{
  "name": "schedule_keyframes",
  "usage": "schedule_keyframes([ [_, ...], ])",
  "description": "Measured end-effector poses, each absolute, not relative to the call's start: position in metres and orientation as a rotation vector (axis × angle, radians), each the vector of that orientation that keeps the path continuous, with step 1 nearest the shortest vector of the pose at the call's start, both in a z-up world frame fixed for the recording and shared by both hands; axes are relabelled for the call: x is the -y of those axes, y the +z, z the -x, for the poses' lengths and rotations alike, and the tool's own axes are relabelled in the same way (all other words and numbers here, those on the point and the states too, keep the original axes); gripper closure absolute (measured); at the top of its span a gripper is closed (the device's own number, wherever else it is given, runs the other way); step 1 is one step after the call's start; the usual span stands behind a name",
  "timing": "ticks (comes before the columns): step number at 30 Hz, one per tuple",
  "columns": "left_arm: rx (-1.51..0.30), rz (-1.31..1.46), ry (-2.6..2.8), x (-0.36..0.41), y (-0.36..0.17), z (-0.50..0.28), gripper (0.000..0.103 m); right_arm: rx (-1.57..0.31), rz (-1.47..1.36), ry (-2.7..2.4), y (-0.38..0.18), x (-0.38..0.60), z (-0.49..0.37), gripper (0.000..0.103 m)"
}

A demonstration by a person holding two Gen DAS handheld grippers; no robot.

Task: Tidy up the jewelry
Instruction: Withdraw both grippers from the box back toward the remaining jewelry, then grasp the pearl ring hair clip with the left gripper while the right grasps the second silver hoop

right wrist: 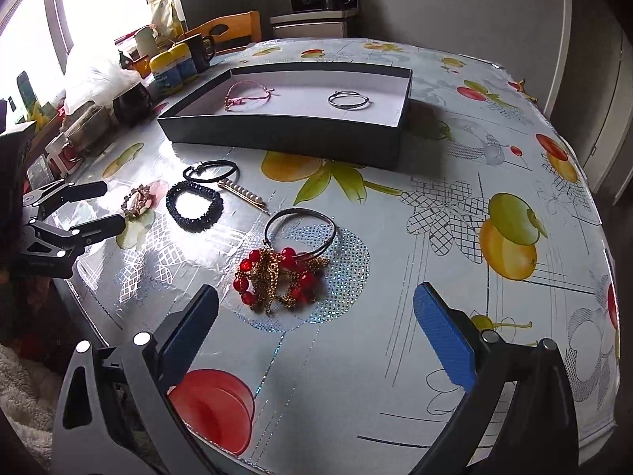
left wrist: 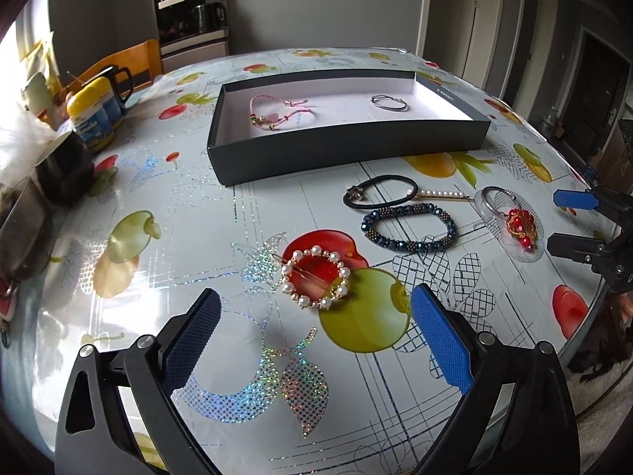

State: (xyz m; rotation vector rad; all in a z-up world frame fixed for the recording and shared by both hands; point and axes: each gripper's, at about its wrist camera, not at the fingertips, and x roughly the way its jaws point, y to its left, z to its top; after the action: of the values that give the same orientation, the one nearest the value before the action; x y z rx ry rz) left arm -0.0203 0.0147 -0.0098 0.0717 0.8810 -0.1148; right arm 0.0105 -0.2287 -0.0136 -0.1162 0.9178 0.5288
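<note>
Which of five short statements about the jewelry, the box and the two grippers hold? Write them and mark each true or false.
1. The shallow dark box with white lining holds a pink cord bracelet and a thin silver bangle. True.
2. The round pearl-rimmed hair clip lies inside the box. False: it lies on the fruit-print tablecloth, ahead of the left gripper.
3. The right gripper is shut on the red bead and gold chain cluster. False: it is open, holding nothing.
4. The dark blue beaded bracelet lies outside the box. True.
5. Both grippers are open. True.
</note>
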Motion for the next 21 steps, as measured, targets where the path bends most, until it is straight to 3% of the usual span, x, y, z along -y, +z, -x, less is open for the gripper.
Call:
schedule_keyframes([
  [8, -0.879, -0.057, -0.132, -0.015, -0.012, 0.018, 0.010, -0.896, 0.112, 0.565, -0.012, 0.222, -0.008, 0.007],
  [15, -0.903, -0.042, -0.127, -0.017, -0.017, 0.012, 0.031, -0.905, 0.089, 0.550, -0.015, 0.225, -0.015, 0.007],
  [21, -0.896, -0.061, -0.125, -0.012, -0.019, 0.010, 0.038, -0.887, 0.045, 0.511, -0.008, 0.222, -0.034, 0.012],
])
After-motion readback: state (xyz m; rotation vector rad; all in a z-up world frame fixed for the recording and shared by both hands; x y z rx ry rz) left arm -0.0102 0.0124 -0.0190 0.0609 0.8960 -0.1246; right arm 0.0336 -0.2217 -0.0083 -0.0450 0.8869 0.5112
